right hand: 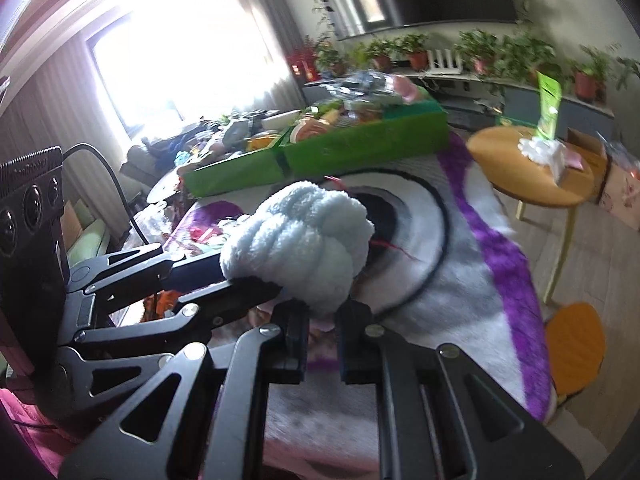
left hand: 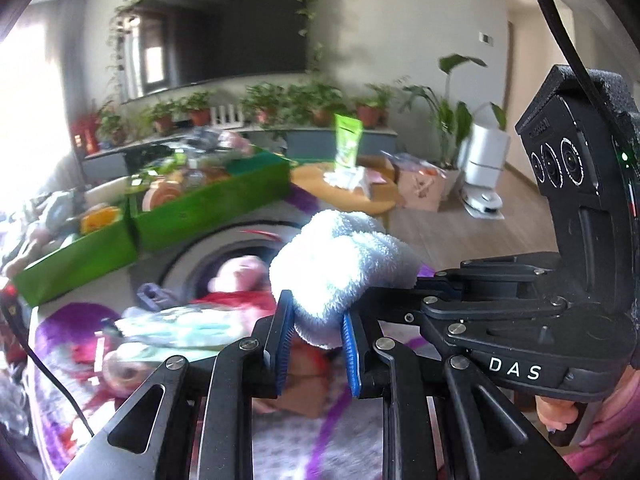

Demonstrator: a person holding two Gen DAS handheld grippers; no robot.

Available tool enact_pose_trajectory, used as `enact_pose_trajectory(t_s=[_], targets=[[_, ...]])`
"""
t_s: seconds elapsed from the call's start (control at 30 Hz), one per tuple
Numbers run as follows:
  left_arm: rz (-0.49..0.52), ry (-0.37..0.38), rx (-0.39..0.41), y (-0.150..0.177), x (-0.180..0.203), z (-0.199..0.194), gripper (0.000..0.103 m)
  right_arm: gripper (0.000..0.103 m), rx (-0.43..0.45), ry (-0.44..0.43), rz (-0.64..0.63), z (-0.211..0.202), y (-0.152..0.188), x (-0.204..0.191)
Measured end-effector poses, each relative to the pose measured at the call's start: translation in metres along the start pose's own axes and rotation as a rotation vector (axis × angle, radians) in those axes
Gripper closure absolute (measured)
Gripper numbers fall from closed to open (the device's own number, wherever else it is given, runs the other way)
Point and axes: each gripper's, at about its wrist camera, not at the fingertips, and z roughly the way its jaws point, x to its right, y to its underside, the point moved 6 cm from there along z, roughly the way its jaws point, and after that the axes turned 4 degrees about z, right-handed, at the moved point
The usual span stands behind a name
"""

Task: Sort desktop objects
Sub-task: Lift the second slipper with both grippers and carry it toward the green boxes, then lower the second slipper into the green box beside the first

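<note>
A fluffy pale-blue cloth (left hand: 340,256) is bunched into a ball and held above a purple-and-white blanket (left hand: 320,448). My left gripper (left hand: 316,314) is shut on the cloth's lower edge, its blue pads (left hand: 282,344) pressing in from both sides. My right gripper (left hand: 424,276) comes in from the right with its tips buried in the same cloth. In the right wrist view the cloth (right hand: 304,232) sits just above my right gripper (right hand: 322,308), which is shut on its underside. There my left gripper (right hand: 248,276) enters from the left and pinches the cloth's side.
Two green boxes (left hand: 208,204) (right hand: 360,136) full of mixed items stand at the blanket's far side. Loose packets and a pink item (left hand: 240,272) lie on the blanket below the cloth. A round wooden table (right hand: 532,176) and an orange stool (right hand: 576,344) stand to the right.
</note>
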Motion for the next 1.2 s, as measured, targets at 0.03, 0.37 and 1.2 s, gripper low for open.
enact_pose_trajectory(t_s=[0.03,0.37,1.2], targets=[[-0.012,-0.015,0.006,0.001,-0.008,-0.004,0.081,0.091,-0.003,-0.009,-0.013,0.004,-0.002,-0.007],[-0.124,-0.109,0.024,0.014,-0.077,-0.031,0.081,0.091,-0.065,-0.086,-0.116,0.047,-0.025,-0.070],[-0.174,-0.225,0.051,-0.017,-0.189,-0.040,0.081,0.090,-0.133,-0.166,-0.232,0.120,-0.101,-0.146]])
